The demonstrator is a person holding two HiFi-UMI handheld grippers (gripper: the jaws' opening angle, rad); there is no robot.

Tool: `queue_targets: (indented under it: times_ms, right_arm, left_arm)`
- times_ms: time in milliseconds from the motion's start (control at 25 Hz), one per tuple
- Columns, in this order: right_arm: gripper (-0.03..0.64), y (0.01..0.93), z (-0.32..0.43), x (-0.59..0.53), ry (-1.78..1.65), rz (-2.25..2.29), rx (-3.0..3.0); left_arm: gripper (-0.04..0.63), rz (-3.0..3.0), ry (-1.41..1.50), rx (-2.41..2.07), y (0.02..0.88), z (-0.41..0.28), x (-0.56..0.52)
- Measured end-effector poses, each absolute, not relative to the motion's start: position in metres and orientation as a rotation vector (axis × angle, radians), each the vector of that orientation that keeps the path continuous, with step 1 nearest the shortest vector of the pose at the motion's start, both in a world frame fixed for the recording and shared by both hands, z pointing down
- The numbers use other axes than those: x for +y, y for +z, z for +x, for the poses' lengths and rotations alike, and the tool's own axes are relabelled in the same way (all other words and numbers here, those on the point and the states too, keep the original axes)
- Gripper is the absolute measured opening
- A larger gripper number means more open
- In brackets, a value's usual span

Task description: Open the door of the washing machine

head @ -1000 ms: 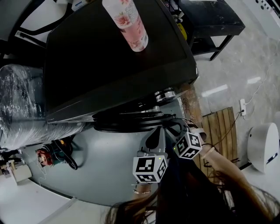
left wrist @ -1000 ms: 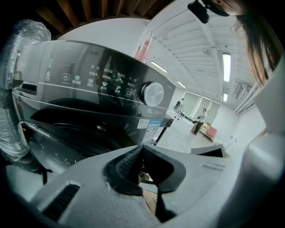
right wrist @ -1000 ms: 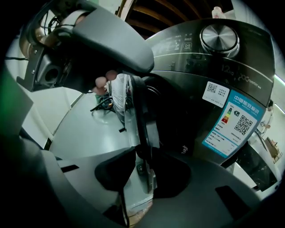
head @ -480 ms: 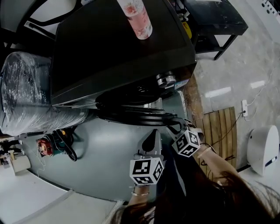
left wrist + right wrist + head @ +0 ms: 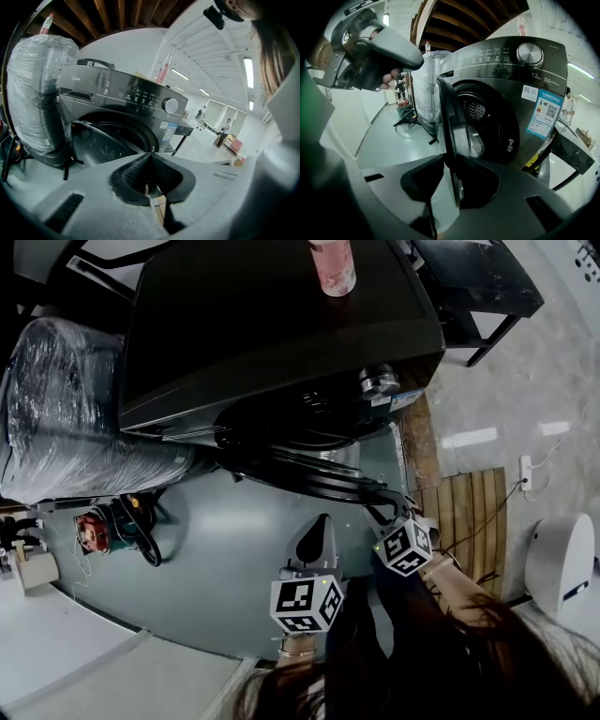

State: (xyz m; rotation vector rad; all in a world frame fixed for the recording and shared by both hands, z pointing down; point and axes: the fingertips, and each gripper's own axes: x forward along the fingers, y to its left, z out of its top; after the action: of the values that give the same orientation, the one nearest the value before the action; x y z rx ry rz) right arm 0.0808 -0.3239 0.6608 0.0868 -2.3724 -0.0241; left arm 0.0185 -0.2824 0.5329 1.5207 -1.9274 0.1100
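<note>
— Which step were we on?
— Mid-swing. The door (image 5: 450, 117) stood ajar from the washing machine (image 5: 281, 324), its rim grasped in our right gripper's (image 5: 446, 158) jaws. Our left gripper (image 5: 151, 154) was clenched on nothing.
— Next?
— We judged it needed pulling nearer and leftward along its arc.
— The room?
— Grey floor (image 5: 234, 549), wrapped bundle (image 5: 66, 418) on the left.

Only a "12" below the knob (image 5: 529, 54) on the washing machine (image 5: 511, 117) is legible.
</note>
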Motion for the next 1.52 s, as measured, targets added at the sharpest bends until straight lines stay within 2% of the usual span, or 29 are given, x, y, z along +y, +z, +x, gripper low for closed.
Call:
queue_targets:
  times_ms: [800, 1520]
  right_arm:
    - [0.092, 0.665, 0.089, -0.230, 0.051, 0.244, -2.369]
    - [0.091, 0.669, 0.075, -0.141, 0.085, 0.356, -2.332]
  left_arm:
    - [0.014, 1.576, 0.106, -1.920, 0.533, 0.019, -0.190]
    - [0.014, 1.589, 0.094, -1.905, 0.535, -0.010, -0.098]
